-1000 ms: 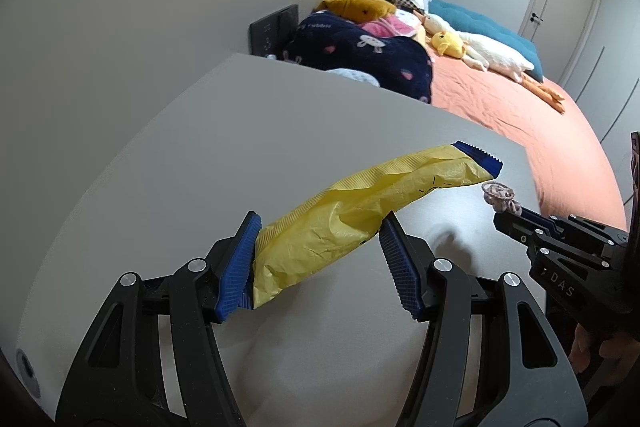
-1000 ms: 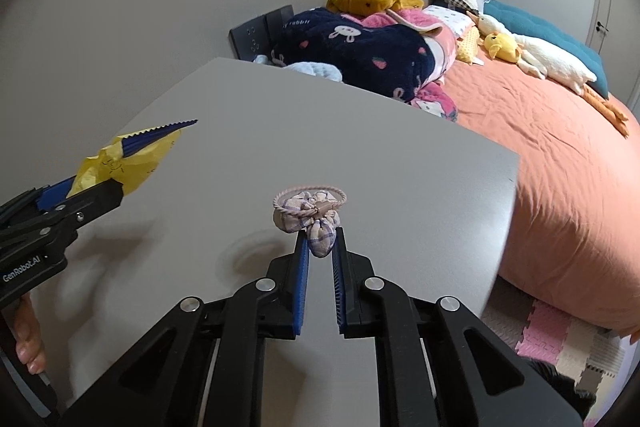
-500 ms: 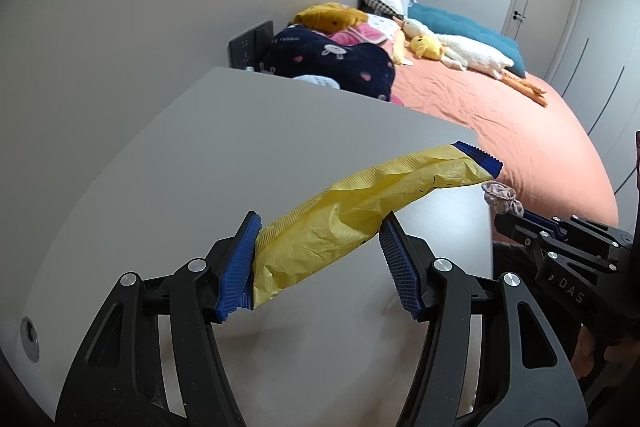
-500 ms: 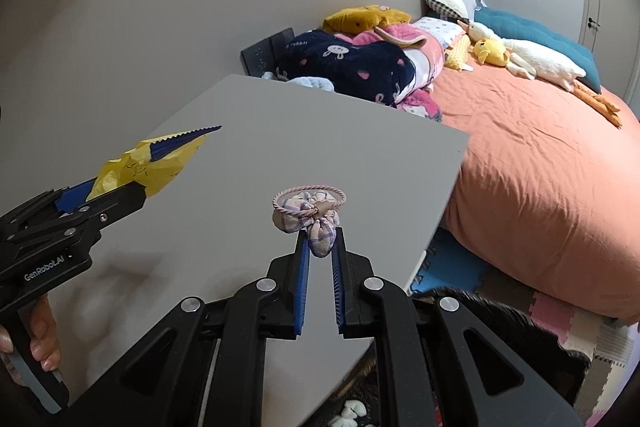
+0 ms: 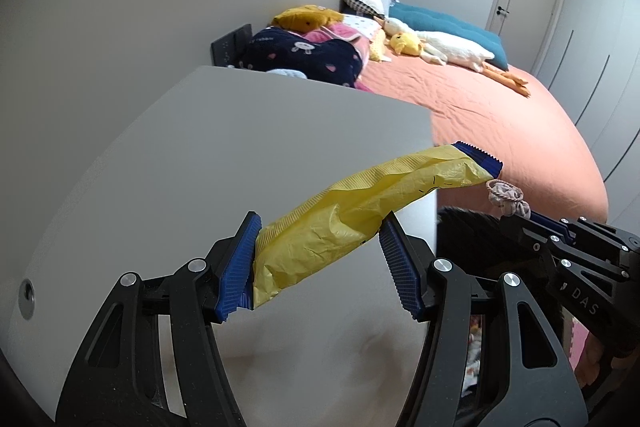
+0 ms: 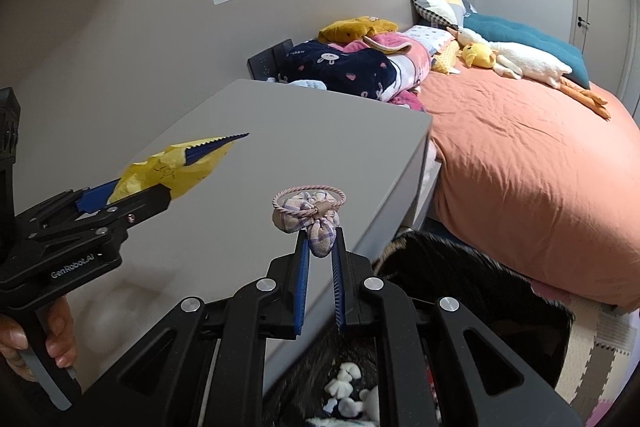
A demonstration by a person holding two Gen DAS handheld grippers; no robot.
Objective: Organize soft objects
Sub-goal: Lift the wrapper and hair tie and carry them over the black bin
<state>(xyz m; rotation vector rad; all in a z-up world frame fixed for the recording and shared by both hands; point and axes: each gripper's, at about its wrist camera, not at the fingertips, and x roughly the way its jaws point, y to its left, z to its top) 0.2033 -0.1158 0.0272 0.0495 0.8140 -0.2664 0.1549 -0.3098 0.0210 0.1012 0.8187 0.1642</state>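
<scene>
My left gripper [image 5: 318, 261] is shut on a crumpled yellow packet [image 5: 360, 215] with a blue serrated end, held in the air above the grey table [image 5: 240, 147]. In the right wrist view the same packet [image 6: 172, 173] sticks out of the left gripper [image 6: 154, 193] at the left. My right gripper [image 6: 320, 259] is shut on a pink plaid hair tie [image 6: 306, 215], whose cord loop stands above the fingertips. It hangs over the table's right edge, above a black basket [image 6: 480, 291]. The left wrist view shows the hair tie [image 5: 506, 193] just right of the packet's tip.
White soft items [image 6: 344, 383] lie inside the black basket. An orange bed [image 6: 520, 155] lies beyond the table, with a white goose plush [image 6: 528, 61], a yellow duck plush [image 6: 478, 55], pillows and a navy blanket [image 6: 340, 67]. Foam mats [image 6: 600, 347] cover the floor.
Both grippers have drawn back and to the right with their objects still held. The table's right edge and the black basket now show under the right gripper.
</scene>
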